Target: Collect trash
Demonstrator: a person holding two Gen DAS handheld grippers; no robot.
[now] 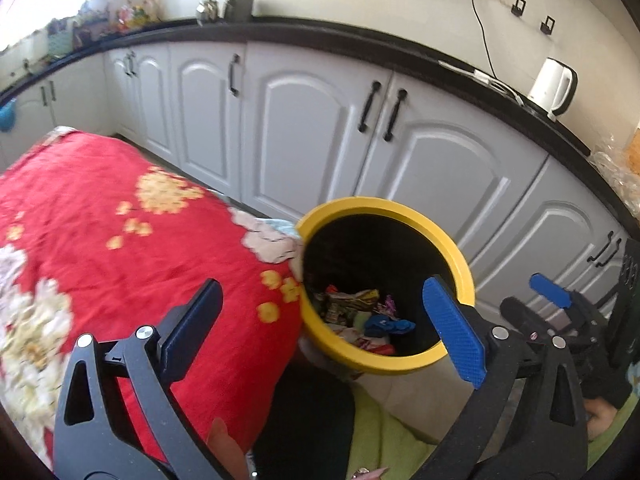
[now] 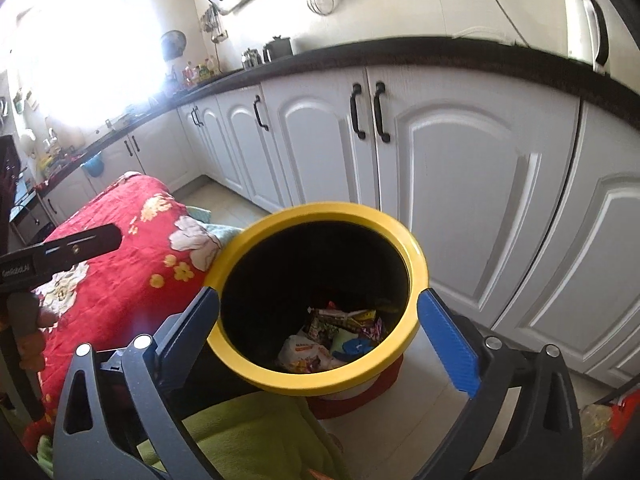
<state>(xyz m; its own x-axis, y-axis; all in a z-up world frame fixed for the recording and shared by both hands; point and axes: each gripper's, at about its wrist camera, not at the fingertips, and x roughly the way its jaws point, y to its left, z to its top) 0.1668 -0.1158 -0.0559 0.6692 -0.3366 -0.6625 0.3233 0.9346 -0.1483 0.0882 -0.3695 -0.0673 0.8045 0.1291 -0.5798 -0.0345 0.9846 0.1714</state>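
Observation:
A bin with a yellow rim (image 1: 404, 208) (image 2: 320, 211) and a black inside stands on the floor beside the table. Several crumpled wrappers (image 1: 360, 312) (image 2: 324, 340) lie at its bottom. My left gripper (image 1: 324, 286) is open above the near left side of the bin, with nothing between its pads. My right gripper (image 2: 320, 296) is open too, hanging over the bin's near rim with its jaws empty. In the left wrist view, one of the right gripper's blue pads (image 1: 550, 291) shows at the right. One dark finger (image 2: 92, 240) of the left gripper shows in the right wrist view.
A table under a red floral cloth (image 1: 100, 220) (image 2: 104, 276) touches the bin's left side. White cabinets (image 1: 304, 128) (image 2: 460, 168) under a black worktop (image 1: 360, 40) stand close behind, with a white kettle (image 1: 554, 86) on top. A green cloth (image 2: 248, 432) lies nearest me.

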